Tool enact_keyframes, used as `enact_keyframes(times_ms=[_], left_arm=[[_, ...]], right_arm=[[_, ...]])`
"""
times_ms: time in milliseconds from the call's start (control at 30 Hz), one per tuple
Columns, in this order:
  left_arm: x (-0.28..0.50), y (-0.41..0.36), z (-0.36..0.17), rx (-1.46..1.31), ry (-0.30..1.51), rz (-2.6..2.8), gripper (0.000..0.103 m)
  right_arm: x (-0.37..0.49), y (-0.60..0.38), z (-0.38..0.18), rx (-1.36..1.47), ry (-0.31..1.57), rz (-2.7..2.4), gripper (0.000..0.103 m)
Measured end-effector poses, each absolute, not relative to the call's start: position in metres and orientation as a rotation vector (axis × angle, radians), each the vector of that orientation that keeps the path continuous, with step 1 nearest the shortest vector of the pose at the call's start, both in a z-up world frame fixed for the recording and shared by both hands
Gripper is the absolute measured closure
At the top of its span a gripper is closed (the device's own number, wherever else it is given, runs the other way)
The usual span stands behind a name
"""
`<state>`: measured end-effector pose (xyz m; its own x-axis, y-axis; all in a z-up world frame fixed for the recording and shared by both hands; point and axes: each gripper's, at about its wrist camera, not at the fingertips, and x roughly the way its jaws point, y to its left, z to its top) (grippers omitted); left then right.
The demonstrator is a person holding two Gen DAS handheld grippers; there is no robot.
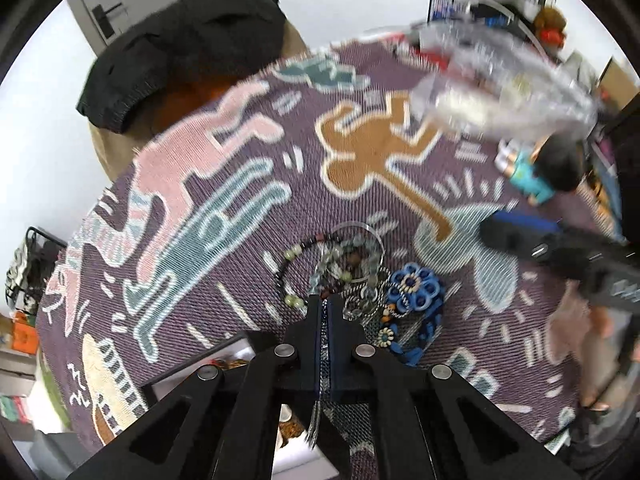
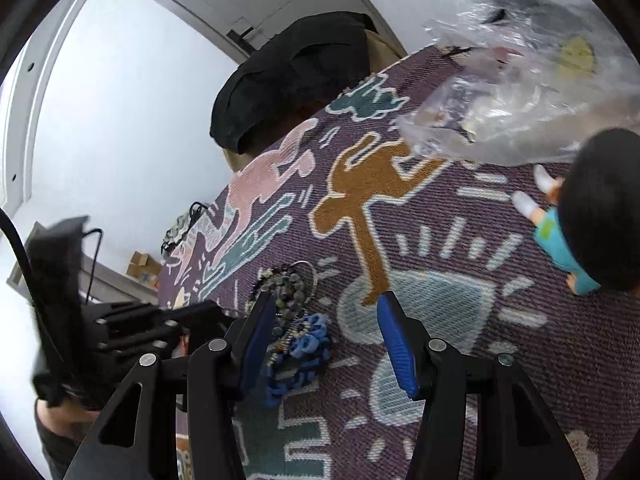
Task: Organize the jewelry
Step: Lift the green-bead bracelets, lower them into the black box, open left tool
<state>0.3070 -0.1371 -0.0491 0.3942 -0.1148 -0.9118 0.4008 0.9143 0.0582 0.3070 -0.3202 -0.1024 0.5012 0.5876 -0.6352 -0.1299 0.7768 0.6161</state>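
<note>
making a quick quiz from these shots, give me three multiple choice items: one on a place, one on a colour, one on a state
1. Where does the jewelry pile lie?
A. on the patterned rug
B. inside the plastic bag
C. on the doll

2. What colour is the flower-shaped piece?
A. red
B. blue
C. yellow

3. How do the right gripper jaws stand?
A. shut on a bracelet
B. apart, nothing between them
C. shut on the bag

Answers: 1 A, the pile rests on the rug. 2 B, its rings are blue. 3 B, rug shows in the gap between the blue pads.
</note>
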Motion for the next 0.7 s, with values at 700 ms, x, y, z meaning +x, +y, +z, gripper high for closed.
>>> enact_keyframes(times_ms=[700], left_arm=[[0.258, -0.071, 0.100, 0.108, 0.750, -0.286, 0.102]], right_arm=[[0.351, -0.227, -0.129, 0.263, 1.148, 0.425, 0.089]])
